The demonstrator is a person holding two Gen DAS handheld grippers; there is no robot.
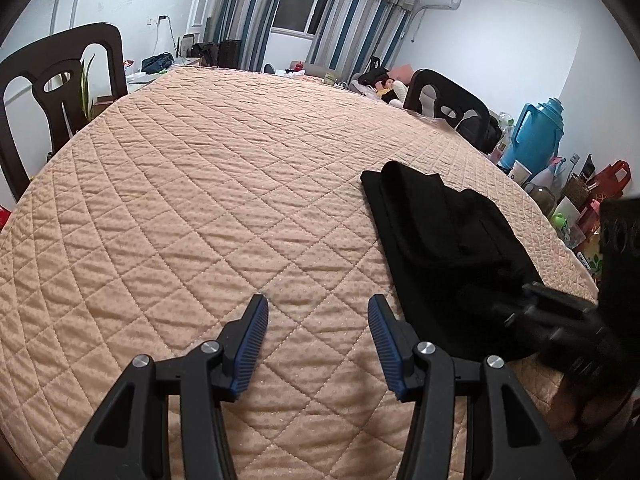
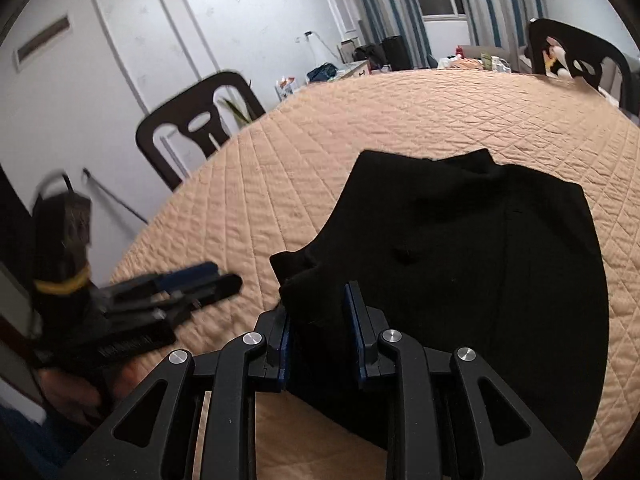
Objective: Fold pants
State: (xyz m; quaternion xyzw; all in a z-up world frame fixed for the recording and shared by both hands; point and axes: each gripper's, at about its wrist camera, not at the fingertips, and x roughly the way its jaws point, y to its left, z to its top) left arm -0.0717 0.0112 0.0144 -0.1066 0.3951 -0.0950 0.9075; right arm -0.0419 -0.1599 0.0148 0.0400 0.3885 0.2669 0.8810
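Pants [image 2: 460, 280], black, folded, lie on tan quilt [image 1: 200, 200]. Right gripper [image 2: 320, 328] at near corner of pants, fingers partly closed with bunched cloth between them. Left gripper [image 1: 318, 320] just beside pants, fingers wide apart, holding nothing. Dark chair [image 1: 52, 92] past quilt's far-left edge.

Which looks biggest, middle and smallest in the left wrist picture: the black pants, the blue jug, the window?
1. Black pants, though they lie nearest the camera.
2. Window and blue jug look alike; unranked.
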